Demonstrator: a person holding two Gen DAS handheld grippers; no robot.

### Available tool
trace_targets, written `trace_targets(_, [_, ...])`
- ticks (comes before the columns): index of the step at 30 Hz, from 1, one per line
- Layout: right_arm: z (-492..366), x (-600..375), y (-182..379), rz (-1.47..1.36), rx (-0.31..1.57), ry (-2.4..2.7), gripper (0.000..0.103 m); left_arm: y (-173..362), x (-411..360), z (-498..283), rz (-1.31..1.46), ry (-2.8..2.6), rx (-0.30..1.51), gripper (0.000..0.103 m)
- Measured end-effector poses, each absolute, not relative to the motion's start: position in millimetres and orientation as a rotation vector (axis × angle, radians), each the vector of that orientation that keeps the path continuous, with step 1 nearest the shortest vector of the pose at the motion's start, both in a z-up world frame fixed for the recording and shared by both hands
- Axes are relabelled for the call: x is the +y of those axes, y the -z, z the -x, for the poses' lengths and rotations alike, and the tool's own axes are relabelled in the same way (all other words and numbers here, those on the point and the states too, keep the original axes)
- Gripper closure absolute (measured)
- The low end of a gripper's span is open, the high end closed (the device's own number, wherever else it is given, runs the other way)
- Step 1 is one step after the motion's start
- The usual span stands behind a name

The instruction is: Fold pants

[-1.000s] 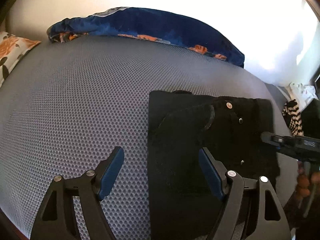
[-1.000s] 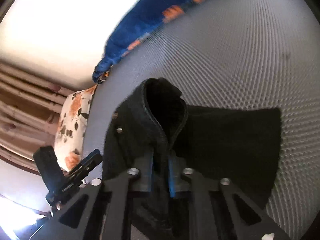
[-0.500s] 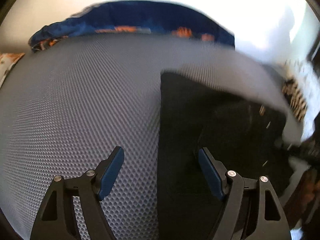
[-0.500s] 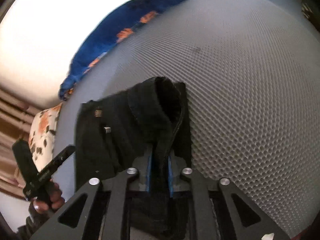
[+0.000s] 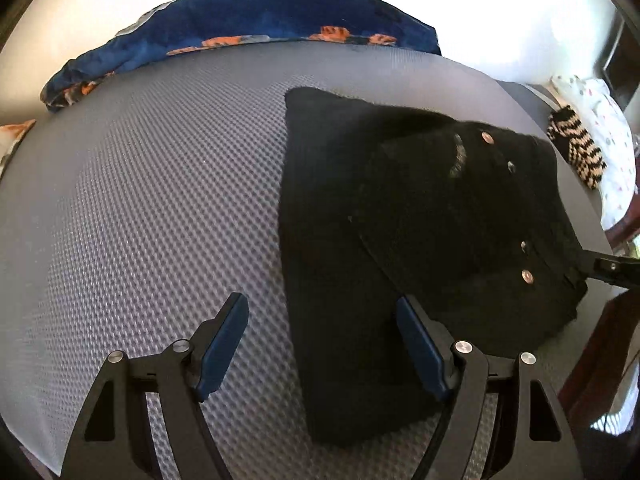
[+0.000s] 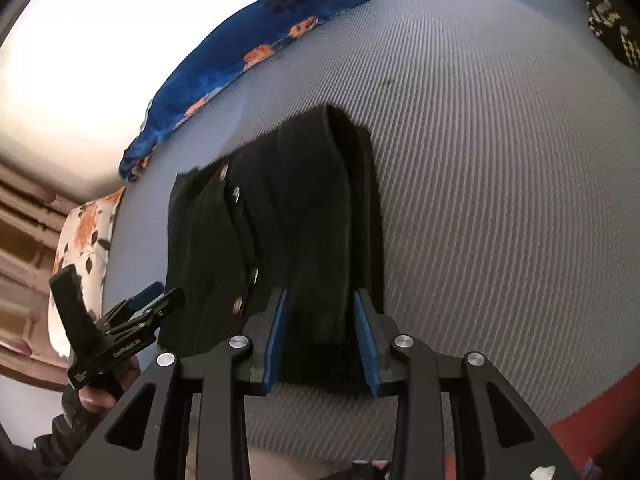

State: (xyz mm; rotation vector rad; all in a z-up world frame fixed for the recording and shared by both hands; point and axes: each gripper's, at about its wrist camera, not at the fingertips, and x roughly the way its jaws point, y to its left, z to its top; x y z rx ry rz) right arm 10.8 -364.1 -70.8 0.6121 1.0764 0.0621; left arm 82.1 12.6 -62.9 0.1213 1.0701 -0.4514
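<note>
Where right tongs (image 6: 320, 316) pinched black pants (image 6: 296, 216), their jaws now open

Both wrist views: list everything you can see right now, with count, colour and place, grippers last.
pants: one, black, folded on the mattress
mattress: one, grey, textured, under everything
blanket: one, blue with orange, far edge
pillow: one, white with orange flowers, beside the blanket
striped cloth: one, black and cream, mattress corner
spotted cloth: one, white, beside it
left gripper: open, over the pants' edge
right gripper: opening, pants fold between its pads
</note>
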Motion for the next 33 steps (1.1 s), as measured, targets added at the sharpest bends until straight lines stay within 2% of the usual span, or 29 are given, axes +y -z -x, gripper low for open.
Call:
trace_targets(2, [-6,-358,72,-0.587,1.063,-0.038,0.079,63,12,-78,-0.128,0.44,1.064,0.026])
trace_targets(3, [-5,-357,70,-0.575,1.057,-0.026,0.087,62,12,-76,-0.126,0.436,1.064,0.026])
trace_targets(6, [-1,-357,62,-0.564,1.043,-0.007,0.09,61,12,-70,-0.131,0.429,1.069,0.026])
trace_targets(19, [10,-358,77,-0.562,1.089,0.031,0.091,68,13,-62,-0.144,0.423,1.079,0.026])
trace_targets(25, [10,-363,77,-0.59,1.082,0.027,0.081,65,14,-65,-0.139,0.432,1.078,0.026])
trace_targets(27, [9,-368,77,-0.592,1.09,0.042,0.071,64,16,-66,-0.137,0.434,1.077,0.026])
trace_targets(33, [6,-376,75,-0.599,1.098,0.026,0.068,52,26,-71,-0.081,0.455,1.062,0.026])
